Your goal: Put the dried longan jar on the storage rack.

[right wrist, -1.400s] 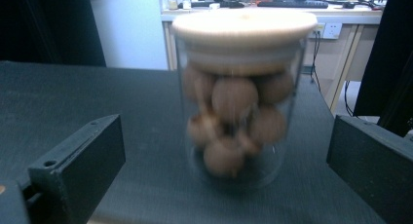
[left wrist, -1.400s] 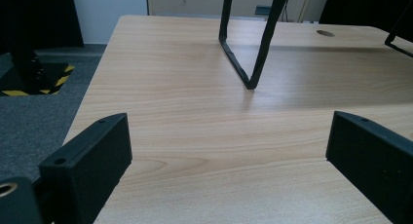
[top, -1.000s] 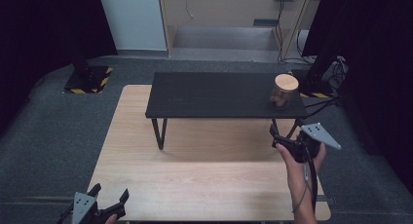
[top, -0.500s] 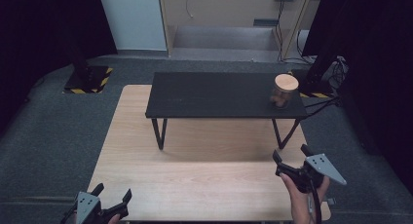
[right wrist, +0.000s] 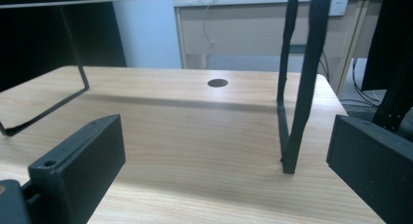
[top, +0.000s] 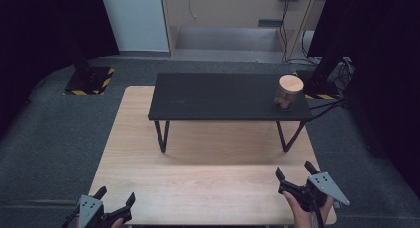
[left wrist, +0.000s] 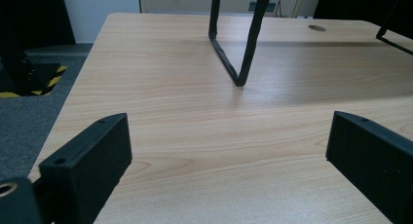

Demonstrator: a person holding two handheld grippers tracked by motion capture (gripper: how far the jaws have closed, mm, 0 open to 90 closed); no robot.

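Note:
A glass jar (top: pixel 288 92) with a round wooden lid and something brown inside stands at the right end of a black raised shelf (top: pixel 218 96). My left gripper (top: pixel 115 197) is at the near left corner of the wooden table (top: pixel 198 188), open and holding nothing. My right gripper (top: pixel 294 171) hovers at the near right edge, open too, held by a hand. In the left gripper view the jaws frame bare wood and the shelf's left leg (left wrist: pixel 238 48). In the right gripper view the jaws frame the shelf's right leg (right wrist: pixel 297 87).
The black shelf stands on thin bent metal legs over the far half of the table. A round cable hole (right wrist: pixel 217 83) sits in the wood behind it. Grey carpet surrounds the table, with yellow-black striped bases (top: pixel 89 82) and cables (top: pixel 327 101) beyond.
My right gripper has drawn back from near the shelf's right leg to the table's near right edge. The left gripper has slid slightly lower at the near left corner.

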